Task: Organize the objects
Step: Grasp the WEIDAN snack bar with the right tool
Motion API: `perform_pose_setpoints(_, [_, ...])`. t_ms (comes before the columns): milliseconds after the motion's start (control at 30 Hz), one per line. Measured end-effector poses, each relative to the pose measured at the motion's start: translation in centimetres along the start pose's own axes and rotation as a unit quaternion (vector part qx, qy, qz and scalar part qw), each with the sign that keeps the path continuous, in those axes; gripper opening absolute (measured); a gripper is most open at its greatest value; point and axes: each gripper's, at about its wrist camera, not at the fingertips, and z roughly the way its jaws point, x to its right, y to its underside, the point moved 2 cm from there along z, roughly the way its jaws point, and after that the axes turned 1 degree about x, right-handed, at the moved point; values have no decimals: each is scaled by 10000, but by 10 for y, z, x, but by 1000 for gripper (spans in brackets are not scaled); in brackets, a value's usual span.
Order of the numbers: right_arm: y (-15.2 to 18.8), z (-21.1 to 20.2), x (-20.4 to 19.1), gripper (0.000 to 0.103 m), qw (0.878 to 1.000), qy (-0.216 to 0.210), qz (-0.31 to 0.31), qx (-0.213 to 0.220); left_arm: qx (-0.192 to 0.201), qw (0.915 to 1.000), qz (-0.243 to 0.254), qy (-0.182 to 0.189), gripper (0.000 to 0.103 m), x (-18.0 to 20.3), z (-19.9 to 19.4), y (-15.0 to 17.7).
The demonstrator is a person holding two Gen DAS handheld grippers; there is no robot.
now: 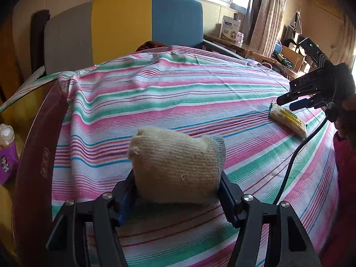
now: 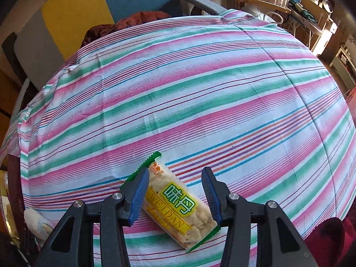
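A balled beige knitted sock (image 1: 175,166) sits between the fingers of my left gripper (image 1: 178,197), which is shut on it just above the striped cloth (image 1: 178,93). A yellow-and-green snack packet (image 2: 175,202) lies on the cloth between the open blue-padded fingers of my right gripper (image 2: 176,191), which straddles it without squeezing. The same packet (image 1: 287,120) shows at the right in the left wrist view, with the right gripper (image 1: 289,99) just above it. The sock (image 2: 37,222) shows at the lower left edge of the right wrist view.
The table is covered by a pink, green and white striped cloth (image 2: 178,89). A dark red box edge (image 1: 37,155) runs along its left side. A grey, yellow and blue chair back (image 1: 124,26) stands behind. A cluttered desk (image 1: 289,53) is at the far right.
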Motion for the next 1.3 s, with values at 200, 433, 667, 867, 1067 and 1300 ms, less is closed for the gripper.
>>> perform_pose_setpoints(200, [16, 7, -18, 53, 9986, -288, -266, -345, 2, 10000, -21, 33, 67, 0, 0, 1])
perform_pose_setpoints(433, [54, 6, -49, 81, 9928, -734, -614, -717, 10, 9999, -59, 88, 67, -1, 0, 0])
perform_pose_setpoints(667, [81, 11, -83, 81, 9787, 43, -1559, -1332, 13, 9999, -72, 112, 67, -2, -1, 0])
perform_pose_setpoints(867, [79, -2, -84, 48, 9879, 384, -1296, -758, 14, 9999, -84, 139, 67, -2, -1, 1])
perform_pose_setpoints(1067, [81, 6, -106, 48, 9923, 78, -1193, -313, 9, 9999, -67, 128, 67, -2, -2, 1])
perform_pose_setpoints(1300, [83, 8, -104, 51, 9918, -110, -1264, -162, 8, 10000, -12, 77, 67, 0, -2, 1])
